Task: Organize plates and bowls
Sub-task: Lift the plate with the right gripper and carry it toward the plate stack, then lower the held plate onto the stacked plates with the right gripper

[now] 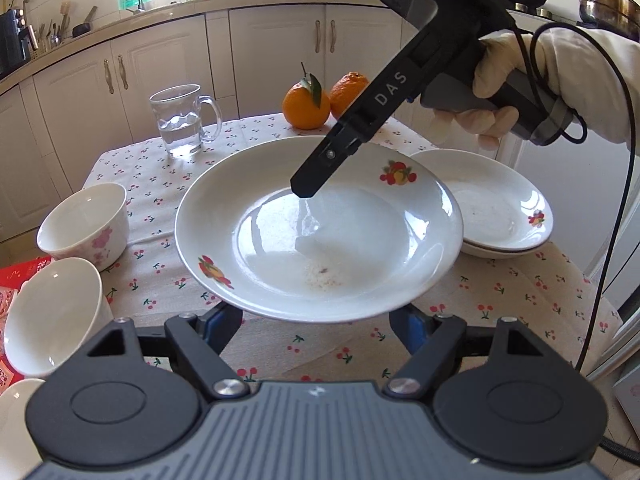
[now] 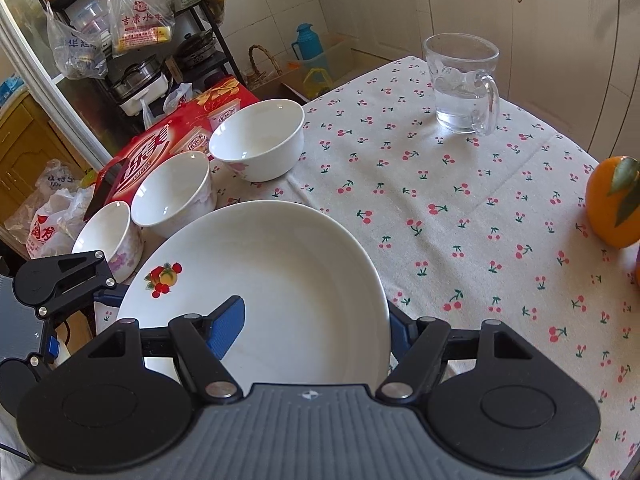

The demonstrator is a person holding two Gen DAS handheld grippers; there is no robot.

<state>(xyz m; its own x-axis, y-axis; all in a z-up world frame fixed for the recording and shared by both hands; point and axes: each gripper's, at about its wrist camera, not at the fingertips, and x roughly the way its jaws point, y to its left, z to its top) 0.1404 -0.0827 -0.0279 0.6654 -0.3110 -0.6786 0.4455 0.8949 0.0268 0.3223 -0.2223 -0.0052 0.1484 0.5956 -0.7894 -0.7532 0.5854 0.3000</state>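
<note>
A white plate with fruit prints (image 1: 320, 228) is held above the cherry tablecloth. My right gripper (image 1: 306, 200) comes down from the upper right and grips the plate's far rim, one blue pad (image 2: 226, 330) over the plate (image 2: 260, 292) and one under. My left gripper (image 1: 316, 330) sits at the plate's near rim, its jaws wide apart under the plate. Two stacked plates (image 1: 504, 208) lie at the right. Three white bowls stand at the left: one with pink flowers (image 1: 86, 226) (image 2: 258, 140), a plain one (image 1: 52, 316) (image 2: 172, 194), a third (image 2: 108, 236).
A glass mug of water (image 1: 182, 120) (image 2: 464, 84) and two oranges (image 1: 306, 106) stand at the table's far side. A red box (image 2: 160, 152) lies beside the bowls at the table's left edge. Kitchen cabinets stand behind.
</note>
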